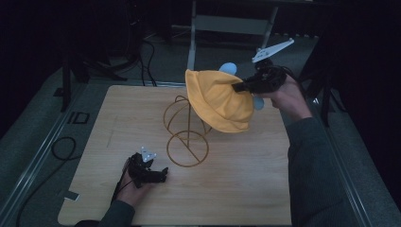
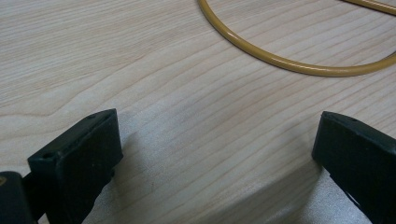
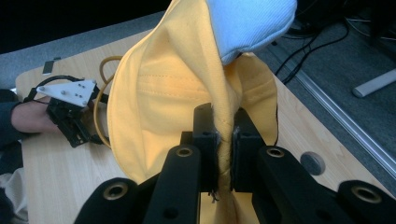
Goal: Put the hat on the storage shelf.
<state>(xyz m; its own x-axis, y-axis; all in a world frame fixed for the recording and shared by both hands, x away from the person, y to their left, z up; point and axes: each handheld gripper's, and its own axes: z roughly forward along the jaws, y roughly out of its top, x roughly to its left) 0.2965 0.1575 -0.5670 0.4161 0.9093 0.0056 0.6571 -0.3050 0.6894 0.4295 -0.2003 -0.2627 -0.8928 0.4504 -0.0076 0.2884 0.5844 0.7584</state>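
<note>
Fabric of a yellow hat (image 1: 218,100) hangs in the air above the far half of the wooden table (image 1: 236,189), draped partly over the top of a gold wire stand (image 1: 187,137) whose round base ring lies flat on the wood. A pale blue part (image 1: 228,68) shows at the hat's upper edge, and in the right gripper view the same blue cloth (image 3: 250,23) sits above the yellow folds. The right gripper (image 1: 242,87) holds the hat from the right side, its jaws clamped tight on a bunched fold of yellow fabric (image 3: 225,140). The left gripper (image 1: 163,174) rests low on the table near the person's side, just beside the stand's base ring (image 2: 289,63), its jaws spread wide apart with bare wood between them.
</note>
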